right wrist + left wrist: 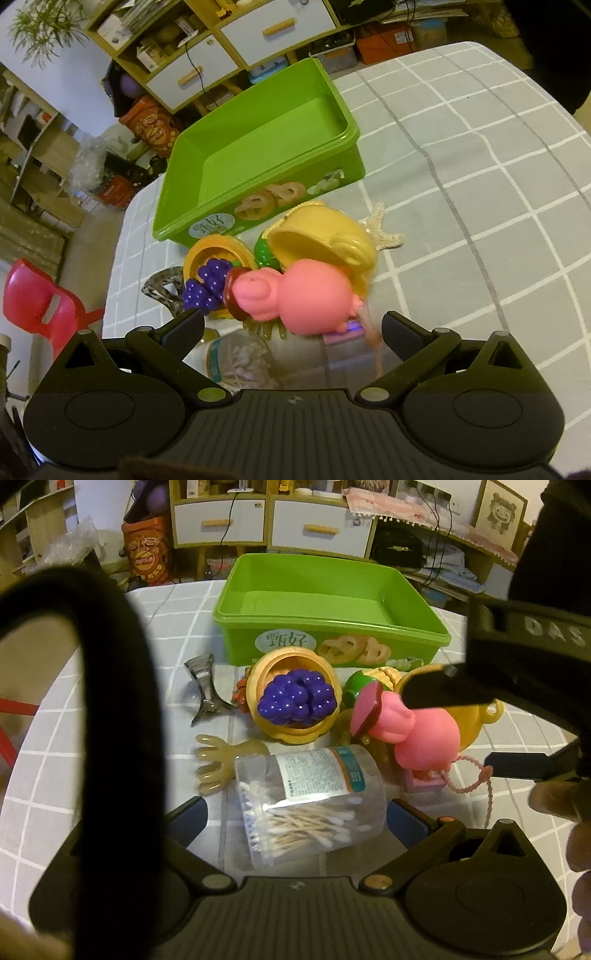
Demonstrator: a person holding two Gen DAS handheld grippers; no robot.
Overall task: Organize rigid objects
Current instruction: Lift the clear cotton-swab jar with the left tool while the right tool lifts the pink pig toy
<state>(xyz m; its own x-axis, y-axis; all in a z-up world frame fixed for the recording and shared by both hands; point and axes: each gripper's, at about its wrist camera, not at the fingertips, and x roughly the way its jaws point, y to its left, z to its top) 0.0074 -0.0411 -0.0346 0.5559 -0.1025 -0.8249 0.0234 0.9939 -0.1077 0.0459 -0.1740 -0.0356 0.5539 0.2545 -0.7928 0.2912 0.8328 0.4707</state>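
My left gripper point(295, 818) gapes around the clear cylindrical cotton-swab jar point(310, 805); my right gripper point(293, 334) stands released near the smooth pink rubbery pig point(295, 295).

You're in a lived-in home room, wooden cabinet point(271, 520) with white drawers as landmark, framed cartoon picture point(500, 507) to its right, snack bag point(147, 552) and red plastic chair point(40, 299) to its left, checked tabletop point(480, 177) before it.

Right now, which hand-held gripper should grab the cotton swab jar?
Probably the left hand-held gripper. Its open fingers already sit either side of the cotton swab jar. The right hand-held gripper is lined up on the pink toy instead.
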